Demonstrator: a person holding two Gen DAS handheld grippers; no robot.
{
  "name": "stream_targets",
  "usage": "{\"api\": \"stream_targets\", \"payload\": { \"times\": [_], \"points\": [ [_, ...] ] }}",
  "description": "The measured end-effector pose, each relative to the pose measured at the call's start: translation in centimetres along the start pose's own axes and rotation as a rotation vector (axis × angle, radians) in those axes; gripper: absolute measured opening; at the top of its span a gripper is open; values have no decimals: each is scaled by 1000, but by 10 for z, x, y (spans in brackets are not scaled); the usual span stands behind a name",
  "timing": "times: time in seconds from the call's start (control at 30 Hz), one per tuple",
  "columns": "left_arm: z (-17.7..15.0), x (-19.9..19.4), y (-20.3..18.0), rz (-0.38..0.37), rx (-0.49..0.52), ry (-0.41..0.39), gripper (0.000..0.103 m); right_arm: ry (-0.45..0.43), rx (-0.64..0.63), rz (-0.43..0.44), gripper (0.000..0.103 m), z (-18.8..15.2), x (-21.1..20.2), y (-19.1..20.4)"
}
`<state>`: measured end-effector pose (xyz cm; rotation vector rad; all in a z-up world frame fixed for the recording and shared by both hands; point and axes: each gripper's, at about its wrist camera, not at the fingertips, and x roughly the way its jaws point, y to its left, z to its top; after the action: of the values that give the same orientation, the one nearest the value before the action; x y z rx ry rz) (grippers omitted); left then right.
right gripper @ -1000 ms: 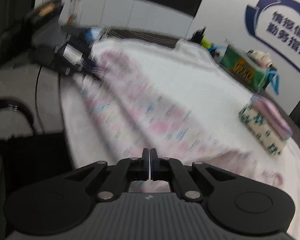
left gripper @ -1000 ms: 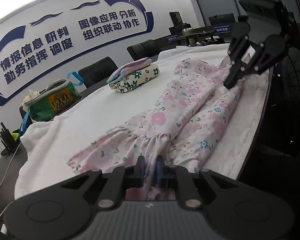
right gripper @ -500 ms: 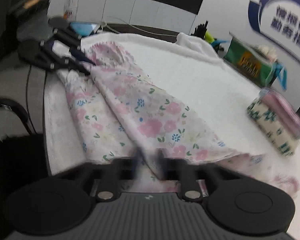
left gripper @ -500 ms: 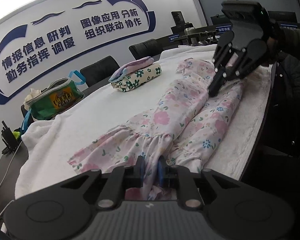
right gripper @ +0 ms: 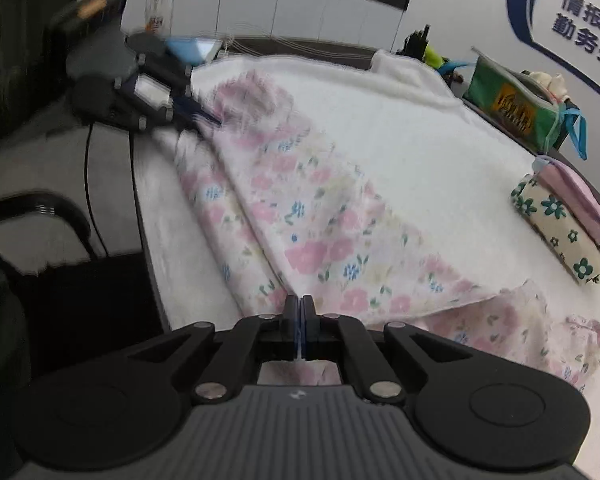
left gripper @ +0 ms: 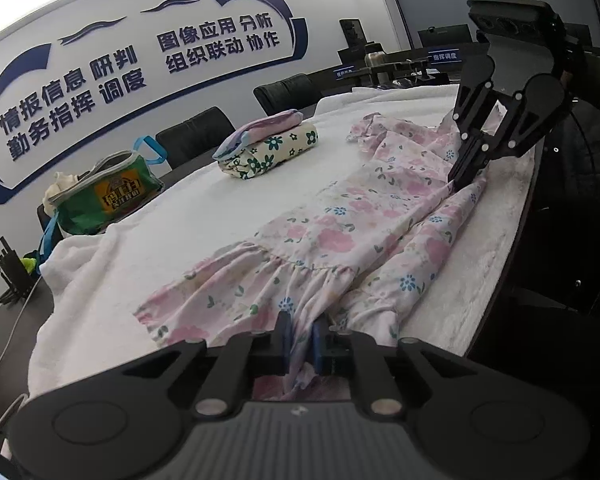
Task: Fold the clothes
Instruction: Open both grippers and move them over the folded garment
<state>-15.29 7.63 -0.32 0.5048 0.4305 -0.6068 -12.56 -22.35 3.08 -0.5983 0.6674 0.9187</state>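
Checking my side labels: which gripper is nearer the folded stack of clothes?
Right. The right gripper grips the dress at its top end, across from the folded stack. The left gripper grips the hem, farther along the table.

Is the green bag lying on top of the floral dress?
No, the green bag stands at the far edge of the white cover, well apart from the dress.

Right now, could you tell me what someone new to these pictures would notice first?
A pink flowered dress lies stretched along the white-covered table, near its edge. The left gripper pinches its ruffled hem, and the right gripper is shut on the cloth at the other end. Farther back sit a folded pile of clothes and a green bag.
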Motion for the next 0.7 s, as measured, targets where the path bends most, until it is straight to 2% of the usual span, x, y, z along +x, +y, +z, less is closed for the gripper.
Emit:
{"api": "stream_targets", "payload": {
  "times": [0.1, 0.13, 0.17, 0.27, 0.33, 0.4, 0.43, 0.5, 0.57, 0.7],
  "points": [
    [-6, -23, 13, -61, -48, -48, 13, -68, 27, 22, 5, 5, -19, -7],
    [-8, -36, 23, -95, -103, -90, 15, -112, 45, 22, 7, 8, -28, -11],
    [-10, -49, 33, -129, -159, -134, 19, -156, 67, 14, 17, 11, -35, -15],
    [3, -64, 53, -48, -312, -226, 30, -278, 173, -64, 65, 26, -38, -24],
    [26, -52, 56, 62, -403, -243, 34, -332, 271, -103, 65, 38, -26, -29],
    [49, -25, 50, 114, -479, -210, 38, -312, 368, -87, 64, 50, 5, -31],
    [59, -7, 43, 144, -482, -173, 39, -287, 381, -100, 64, 56, 21, -28],
    [69, 23, 25, 244, -415, -106, 39, -226, 376, -156, 52, 64, 50, -19],
    [66, 49, 12, 348, -374, -32, 39, -169, 332, -237, 49, 67, 69, -4],
    [40, 69, 12, 308, -475, 77, 38, -120, 346, -295, 50, 58, 81, 8]
  ]
}}
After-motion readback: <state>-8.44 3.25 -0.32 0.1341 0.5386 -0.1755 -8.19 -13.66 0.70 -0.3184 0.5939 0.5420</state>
